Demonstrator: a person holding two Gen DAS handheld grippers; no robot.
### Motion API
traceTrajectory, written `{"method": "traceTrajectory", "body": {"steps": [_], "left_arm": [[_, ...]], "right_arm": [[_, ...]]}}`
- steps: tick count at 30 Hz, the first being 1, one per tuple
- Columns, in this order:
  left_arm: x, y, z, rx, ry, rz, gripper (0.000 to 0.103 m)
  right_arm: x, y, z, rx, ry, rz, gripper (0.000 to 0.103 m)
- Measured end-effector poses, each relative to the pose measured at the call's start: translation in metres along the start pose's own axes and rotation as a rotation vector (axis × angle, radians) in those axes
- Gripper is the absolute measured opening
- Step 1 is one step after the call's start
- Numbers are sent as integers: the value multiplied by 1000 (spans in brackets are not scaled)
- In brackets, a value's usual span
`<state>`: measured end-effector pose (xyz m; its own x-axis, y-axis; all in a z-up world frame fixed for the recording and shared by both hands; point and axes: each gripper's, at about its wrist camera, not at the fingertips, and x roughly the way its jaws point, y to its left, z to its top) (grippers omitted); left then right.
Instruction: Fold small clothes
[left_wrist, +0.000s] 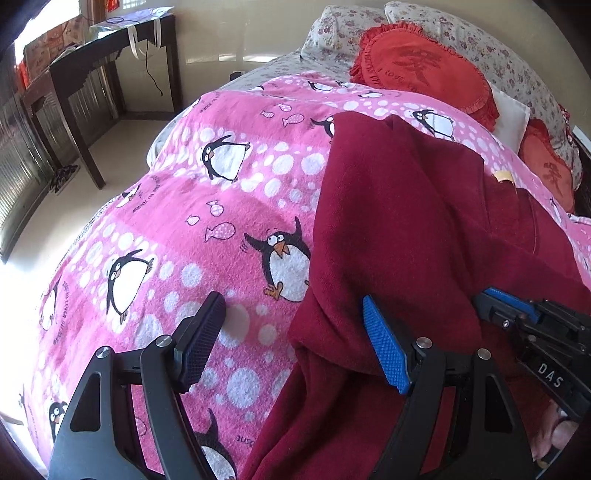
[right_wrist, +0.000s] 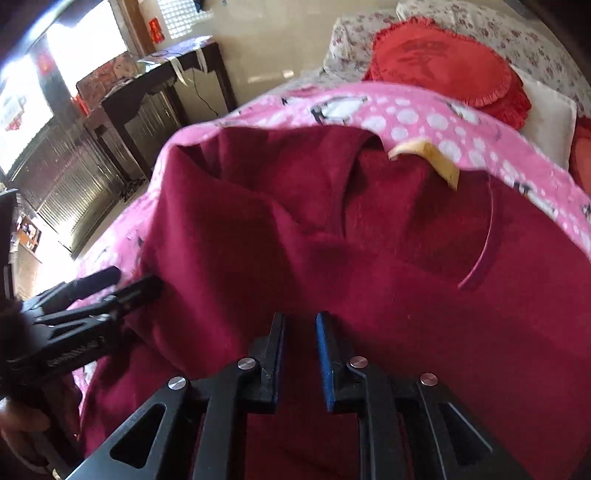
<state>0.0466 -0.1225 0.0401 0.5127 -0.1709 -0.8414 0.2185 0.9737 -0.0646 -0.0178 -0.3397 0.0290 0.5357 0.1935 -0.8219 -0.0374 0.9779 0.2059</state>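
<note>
Between the wide-apart pads of the left claw (left_wrist: 293, 306) the near side edge of the dark red fleece garment (left_wrist: 406, 221) is straddled: the black pad is set on the pink penguin-print blanket (left_wrist: 221, 184) just outside the cloth, while the blue pad is laid on the fleece itself. Nothing is pinched there yet.

Just beyond the blue pad, the right claw (right_wrist: 301, 321) is pressed down into the same garment. Its pads are drawn almost together, with only a narrow slit left between them. Red cloth is seen through that slit, but whether a fold is actually clamped cannot be told from either view.

The step in hand is judged to be the taking hold of the near hem before a fold — the grips are being set, and no fold of this stage appears finished. For the next move, the left claw would need to be closed on the edge it brackets and the right-hand grip confirmed. Both corners could then be lifted together and carried away from the claws toward the collar end.

The garment is spread on the blanket ahead of both claws, stretching away toward the round red frilled cushion (left_wrist: 417, 70). It looks thick, soft and napped — heavy enough to drape without springing back. One side is already lapped over the middle, a raised seam is curved across the body, and a pale yellow label (right_wrist: 436, 158) is turned up at the far end.
</note>
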Motion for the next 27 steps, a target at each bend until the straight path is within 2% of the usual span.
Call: {"method": "traceTrajectory", "body": {"steps": [2,3,7,10,13,16,17,20,23,27], "left_arm": [[-8,-2,-1,6,-11,5,77],[-13,-2,-2,3,-17,1,77],[-32,-11,-4,1,-45,-39,77],[-43,-23,-8,27,-67,-52,77],[-42,-35,-14,38,-51,-68,77],[-37,-47,-23,44,0,-93,77],[-37,-52,-28,53,14,-101,77],[-41,-66,-39,103,17,-102,77],[-44,-78,-48,134,29,-117,77],[-47,-91,-59,178,36,-147,77]], "right_arm": [[-13,2,-2,10,-5,-11,16],[-21,3,-4,9,-17,-21,19],[-65,-7,-25,32,-114,-90,41],[-91,-28,-40,76,-157,-175,41],[-114,-64,-58,181,-183,-277,42],[-103,-101,-67,282,-107,-354,44],[-97,-113,-72,320,-91,-318,44],[-111,-118,-78,356,-136,-247,44],[-129,-116,-83,380,-161,-220,44],[-157,-120,-112,408,-177,-232,45]]}}
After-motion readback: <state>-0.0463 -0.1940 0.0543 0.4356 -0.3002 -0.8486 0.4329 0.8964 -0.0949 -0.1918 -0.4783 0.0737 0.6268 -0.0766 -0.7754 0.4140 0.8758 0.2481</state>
